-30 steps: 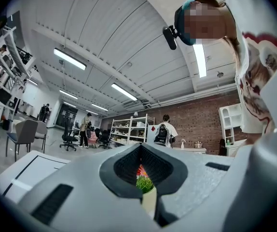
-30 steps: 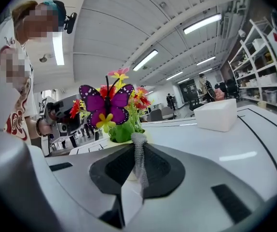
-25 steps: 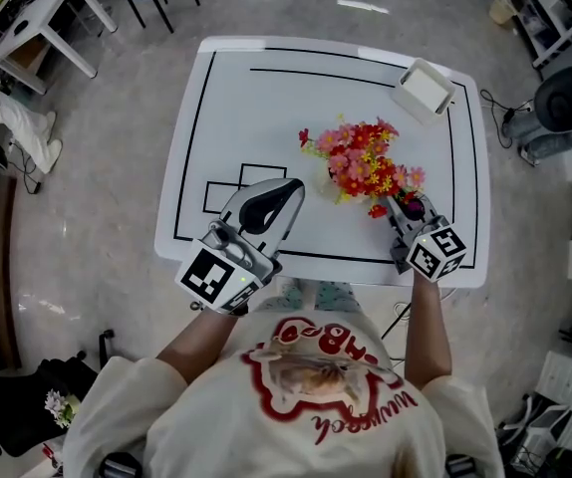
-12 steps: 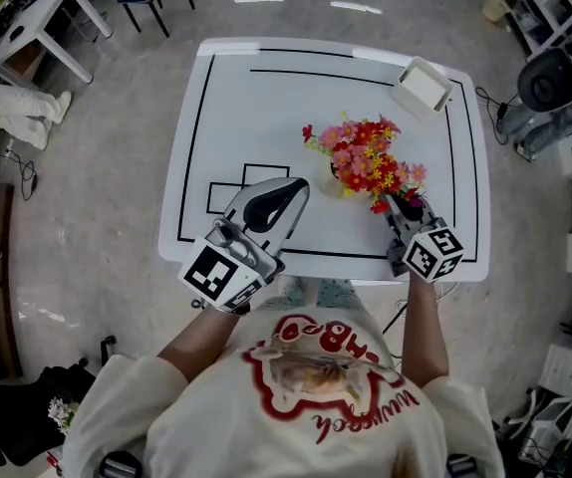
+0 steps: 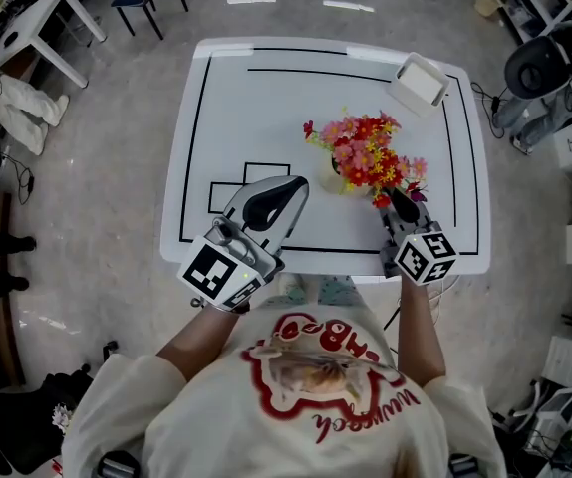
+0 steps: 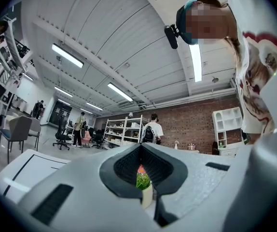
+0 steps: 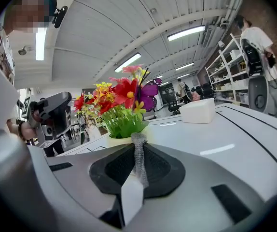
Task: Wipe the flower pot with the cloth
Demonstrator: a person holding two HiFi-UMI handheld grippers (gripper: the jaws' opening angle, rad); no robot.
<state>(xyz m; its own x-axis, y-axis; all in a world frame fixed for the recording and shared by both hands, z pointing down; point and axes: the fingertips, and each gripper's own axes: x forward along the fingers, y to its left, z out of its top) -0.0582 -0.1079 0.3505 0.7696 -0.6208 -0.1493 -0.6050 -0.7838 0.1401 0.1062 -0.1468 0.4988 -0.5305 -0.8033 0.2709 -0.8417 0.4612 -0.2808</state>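
A pale flower pot point(image 5: 334, 180) with red, pink and yellow flowers point(image 5: 364, 152) stands right of the middle of the white table point(image 5: 266, 108). My right gripper point(image 5: 394, 197) sits just right of the flowers, near the table's front edge. In the right gripper view it point(image 7: 138, 146) is shut on a strip of grey knitted cloth point(image 7: 139, 161), with the pot point(image 7: 113, 140) close ahead. My left gripper point(image 5: 288, 185) hovers left of the pot, shut with nothing in it point(image 6: 141, 151). Through its jaws a sliver of the pot point(image 6: 146, 195) shows.
A white box point(image 5: 418, 82) stands at the table's far right corner, also in the right gripper view point(image 7: 199, 111). Black lines mark a border and small squares on the tabletop. Chairs, shelves and people stand around the room.
The right gripper has turned slightly and edged toward the flowers. The left gripper has stayed in place.
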